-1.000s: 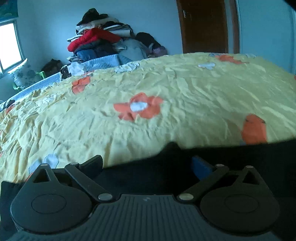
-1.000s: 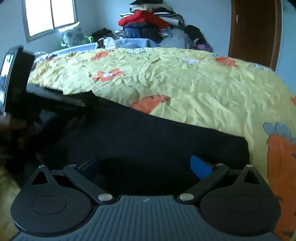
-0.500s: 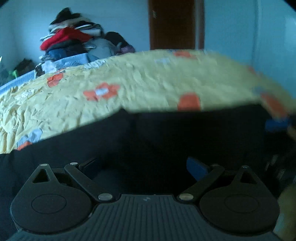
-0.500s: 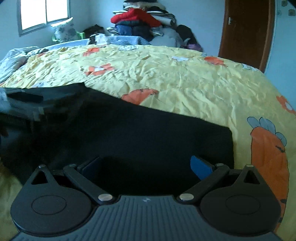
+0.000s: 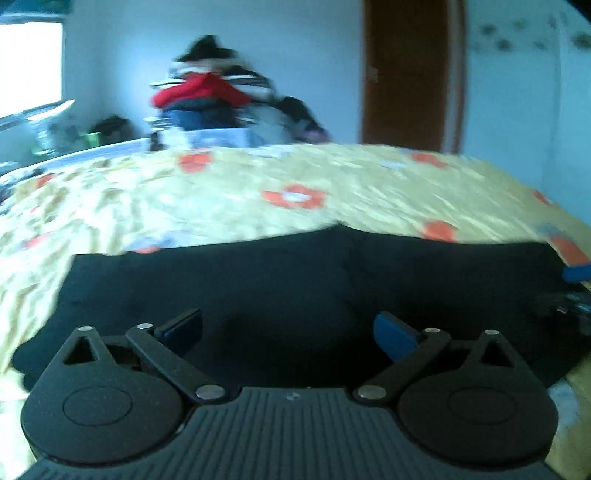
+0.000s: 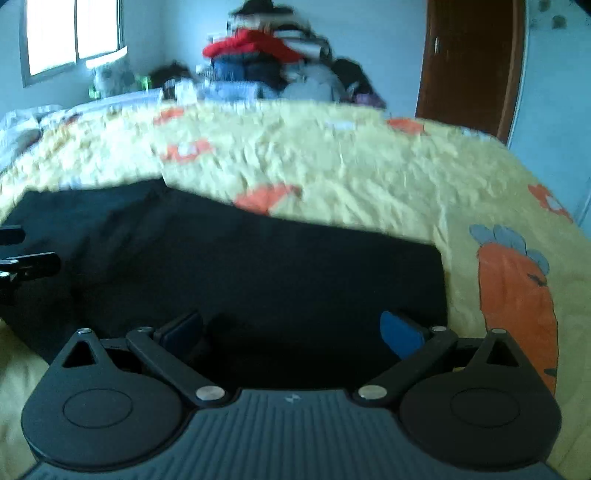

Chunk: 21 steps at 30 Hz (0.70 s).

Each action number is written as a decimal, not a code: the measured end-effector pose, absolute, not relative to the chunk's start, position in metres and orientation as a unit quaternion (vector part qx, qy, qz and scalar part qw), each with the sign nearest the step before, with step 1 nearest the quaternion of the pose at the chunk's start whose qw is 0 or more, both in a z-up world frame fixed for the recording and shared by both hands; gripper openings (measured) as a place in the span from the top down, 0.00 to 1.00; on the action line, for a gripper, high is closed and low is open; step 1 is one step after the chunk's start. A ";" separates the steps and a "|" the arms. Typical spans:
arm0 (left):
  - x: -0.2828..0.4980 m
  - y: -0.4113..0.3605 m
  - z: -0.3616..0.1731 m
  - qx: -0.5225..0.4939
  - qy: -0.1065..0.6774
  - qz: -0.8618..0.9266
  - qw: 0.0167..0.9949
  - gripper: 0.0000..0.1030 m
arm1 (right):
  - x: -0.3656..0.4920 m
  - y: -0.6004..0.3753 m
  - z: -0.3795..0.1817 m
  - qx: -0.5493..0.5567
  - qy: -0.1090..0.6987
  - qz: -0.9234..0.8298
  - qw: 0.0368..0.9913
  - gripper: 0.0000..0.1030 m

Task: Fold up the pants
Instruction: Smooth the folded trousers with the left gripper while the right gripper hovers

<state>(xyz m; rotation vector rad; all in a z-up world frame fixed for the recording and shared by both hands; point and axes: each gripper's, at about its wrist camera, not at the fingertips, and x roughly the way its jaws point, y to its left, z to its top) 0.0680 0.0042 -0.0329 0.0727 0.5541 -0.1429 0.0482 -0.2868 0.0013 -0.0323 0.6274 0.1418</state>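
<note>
Black pants (image 5: 295, 280) lie flat across the near part of the yellow bedspread, a crease running down their middle. My left gripper (image 5: 288, 332) hovers open just above their near edge, nothing between its blue pads (image 5: 393, 338). In the right wrist view the same pants (image 6: 258, 266) spread to the left, with a straight end edge on the right. My right gripper (image 6: 291, 332) is open over their near edge and holds nothing. Each gripper shows at the edge of the other's view: the right one (image 5: 576, 275), the left one (image 6: 26, 264). Both views are motion-blurred.
The yellow bedspread (image 5: 258, 199) with orange flowers and a carrot print (image 6: 517, 295) covers the bed. A pile of clothes (image 5: 207, 96) is stacked at the far side. A brown door (image 5: 406, 74) stands at the back right, a window (image 6: 74, 33) at the back left.
The left gripper has swung away from over the pants to their left side and pulled back. The right gripper has backed off a little. The pants now lie flat.
</note>
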 end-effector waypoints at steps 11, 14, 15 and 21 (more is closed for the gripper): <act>0.067 0.024 -0.037 0.056 0.270 -0.042 0.960 0.01 | 0.054 -0.248 -0.019 -0.034 0.308 0.111 0.944 0.00; 0.074 0.050 -0.035 0.039 0.272 0.005 0.961 0.01 | 0.046 -0.246 -0.021 -0.036 0.293 0.105 0.950 0.00; 0.080 0.060 -0.038 0.024 0.292 0.007 0.956 0.01 | 0.047 -0.245 -0.021 -0.036 0.293 0.104 0.950 0.00; 0.076 0.060 -0.050 0.037 0.301 -0.009 0.953 0.00 | 0.050 -0.247 -0.021 -0.031 0.294 0.105 0.949 0.00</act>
